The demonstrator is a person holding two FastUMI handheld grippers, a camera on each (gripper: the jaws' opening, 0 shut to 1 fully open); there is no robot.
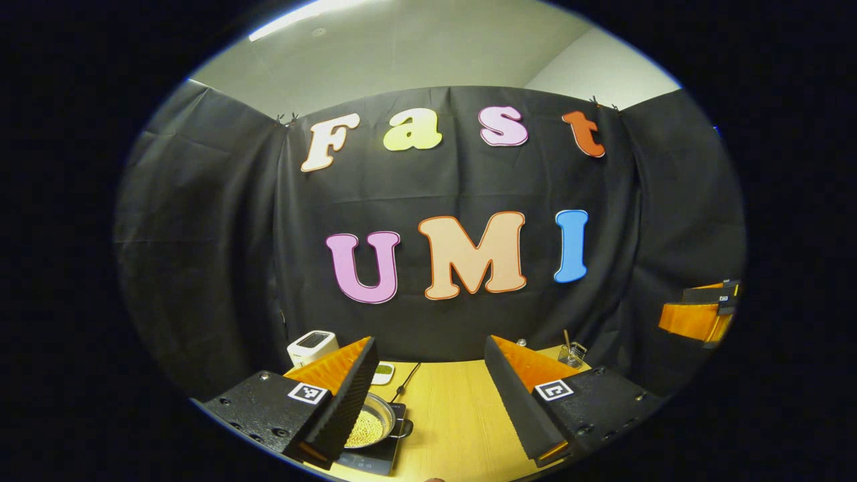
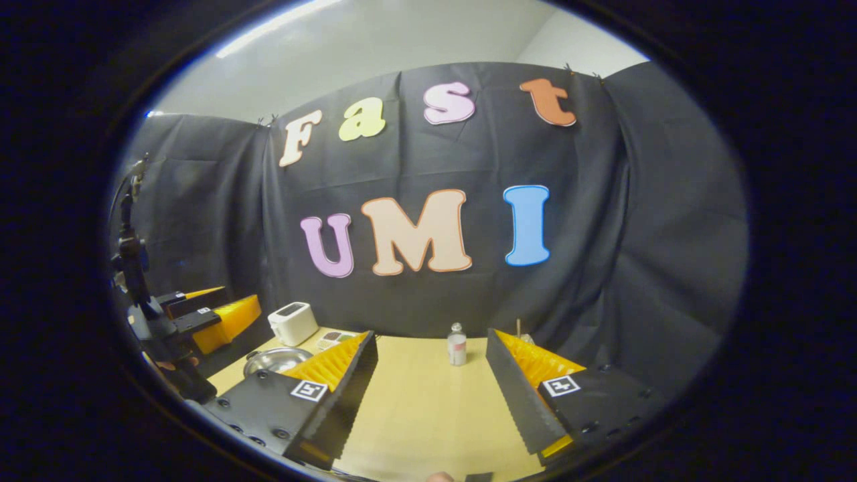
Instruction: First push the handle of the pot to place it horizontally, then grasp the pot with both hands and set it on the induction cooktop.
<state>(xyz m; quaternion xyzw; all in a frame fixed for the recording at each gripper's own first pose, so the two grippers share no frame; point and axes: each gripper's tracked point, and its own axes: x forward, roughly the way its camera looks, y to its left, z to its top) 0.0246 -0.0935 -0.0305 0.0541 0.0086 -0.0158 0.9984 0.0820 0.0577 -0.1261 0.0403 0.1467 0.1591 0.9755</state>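
Already the pot (image 1: 370, 424), with little yellow bits inside, sits on the black induction cooktop (image 1: 375, 456) on the wooden table (image 1: 455, 422). Its handle (image 1: 404, 428) points sideways, I think. So the job looks done to me. My left claw (image 1: 428, 395) is wide open and holds nothing. My right claw (image 2: 432, 395) is wide open too, up above the table. A white toaster (image 2: 292, 323) stands behind the pot.

silver pot (image 1: 376, 420) — yellow grains, white toaster (image 1: 312, 347)
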